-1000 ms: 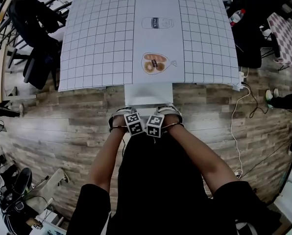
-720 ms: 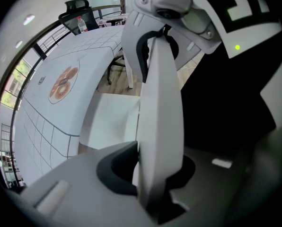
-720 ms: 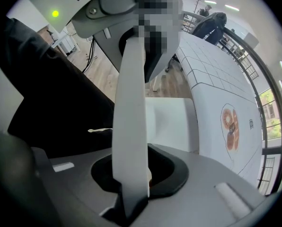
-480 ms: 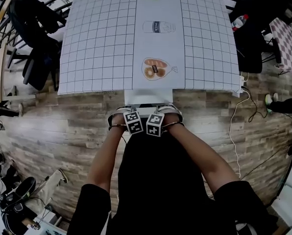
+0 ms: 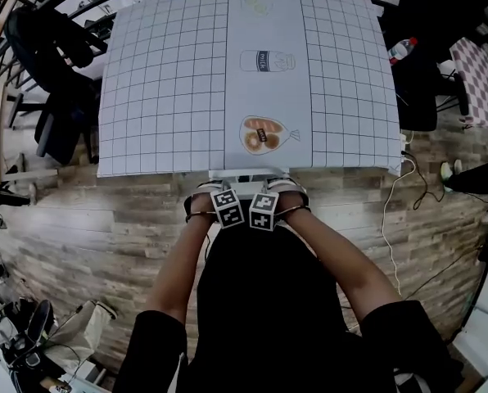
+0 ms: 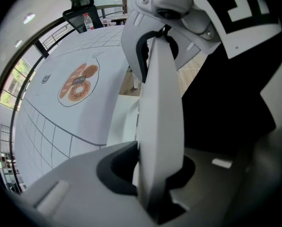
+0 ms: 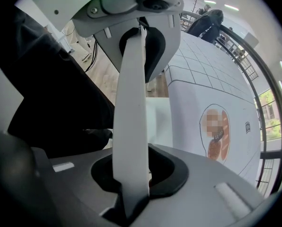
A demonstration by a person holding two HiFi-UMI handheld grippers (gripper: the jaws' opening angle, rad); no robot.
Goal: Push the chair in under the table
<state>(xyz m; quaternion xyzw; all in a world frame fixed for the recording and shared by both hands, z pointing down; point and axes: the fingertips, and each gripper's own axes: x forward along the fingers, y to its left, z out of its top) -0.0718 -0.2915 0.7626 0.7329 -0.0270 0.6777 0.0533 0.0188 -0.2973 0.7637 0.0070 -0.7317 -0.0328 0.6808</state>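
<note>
Both grippers are clamped on the top edge of the chair (image 5: 244, 173) back, side by side and pointing straight down, directly in front of the person's body.

Left gripper (image 5: 205, 191): its own view shows the white back edge running up between the jaws, which are closed partway onto it and gripping it. The same edge passes on into the right gripper at the top of that view.

Right gripper (image 5: 283, 189): its own view shows the same white edge between its jaws, likewise closed partway and gripping.

Chair position: in the head view only a narrow white strip of the chair shows at the near edge of the table (image 5: 162, 97); the rest of the seat is hidden beneath the tabletop. The back stands just beside that edge, about centred on it. Whether back and table touch cannot be determined.

The table carries a gridded sheet with a plain centre strip bearing a bread drawing (image 5: 263, 134) and a milk drawing (image 5: 264, 60).

Surroundings: wood-plank floor (image 5: 105, 219); a white cable (image 5: 390, 211) trails down at the table's right corner; a bottle (image 5: 399, 49) lies beyond the right edge.
</note>
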